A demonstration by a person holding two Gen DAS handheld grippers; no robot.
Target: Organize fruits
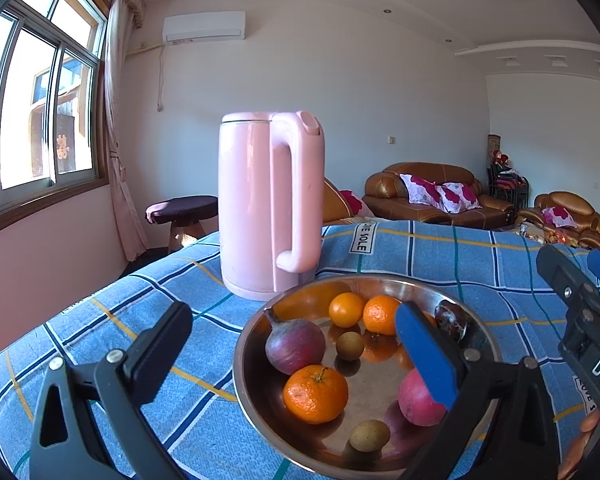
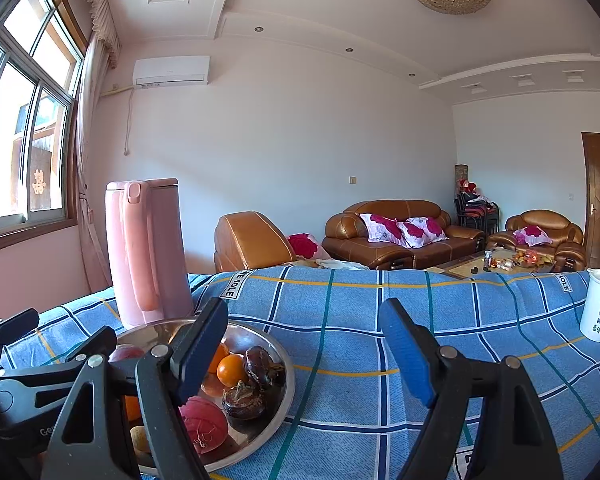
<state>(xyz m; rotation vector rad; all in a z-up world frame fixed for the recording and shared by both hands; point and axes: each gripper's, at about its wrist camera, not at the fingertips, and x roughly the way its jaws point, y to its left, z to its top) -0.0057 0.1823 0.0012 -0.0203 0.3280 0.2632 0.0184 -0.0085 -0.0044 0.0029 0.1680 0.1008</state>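
A steel bowl (image 1: 256, 396) sits on the worktop (image 1: 180, 420), which is covered by a blue checked cloth (image 2: 379, 360), and it holds the fruit: three oranges, the nearest one (image 1: 315, 394) at the bowl's front, two more (image 1: 346, 309) at its back, a purple round fruit (image 1: 295, 345) on the bowl's left side, a pink-red apple (image 1: 417, 404) on its right, two small brownish fruits (image 1: 369, 435) and a dark wrinkled fruit (image 1: 451, 318) near the bowl's far right rim. Just behind the bowl stands a pink kettle (image 1: 268, 204), upright, handle turned toward the bowl. The left claw (image 1: 292, 340) hangs over the bowl's near side, jaws spread wide and gripping nothing. The right claw (image 2: 303, 344) is to the right of the bowl, also released, with only cloth between its jaws. Far to the right of the bowl stands a white cup (image 2: 599, 306).
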